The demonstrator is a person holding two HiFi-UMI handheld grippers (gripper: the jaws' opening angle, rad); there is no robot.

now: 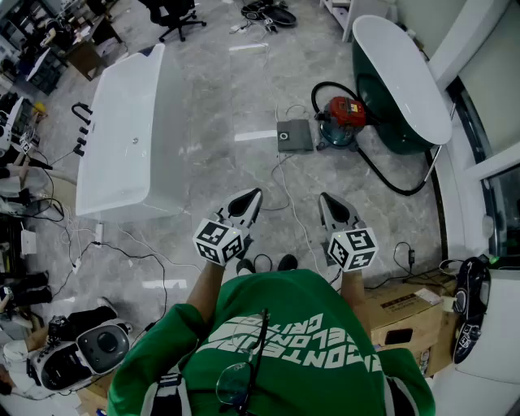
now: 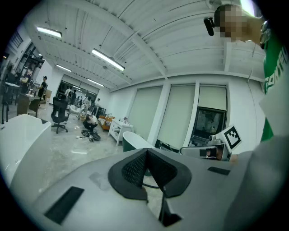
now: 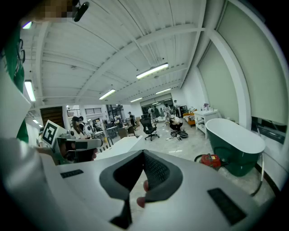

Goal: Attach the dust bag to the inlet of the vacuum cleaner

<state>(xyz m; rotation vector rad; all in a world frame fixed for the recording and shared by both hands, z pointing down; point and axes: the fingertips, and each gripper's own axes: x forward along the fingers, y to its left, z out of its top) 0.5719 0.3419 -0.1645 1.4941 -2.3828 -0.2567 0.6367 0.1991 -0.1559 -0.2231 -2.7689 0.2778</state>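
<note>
Ahead — hose (image 1: 382,179), grey box (image 1: 294,135), vacuum cleaner (image 1: 345,115)

I hold my left gripper (image 1: 247,201) and right gripper (image 1: 331,206) side by side, pointing forward, each with jaws pressed together.

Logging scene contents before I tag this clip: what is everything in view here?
white bathtub: one, white, left
green bathtub: one, green with white rim, upper right
vacuum cleaner: one, red, floor ahead, beside the green bathtub
dust bag: one, grey, flat on floor, left of vacuum cleaner
hose: one, black, trailing from vacuum cleaner
cardboard box: one, brown, lower right
office chair: one, black, top
left tool, right tool: two, grey, both shut, empty, low centre
shirt: one, green, bottom
</note>
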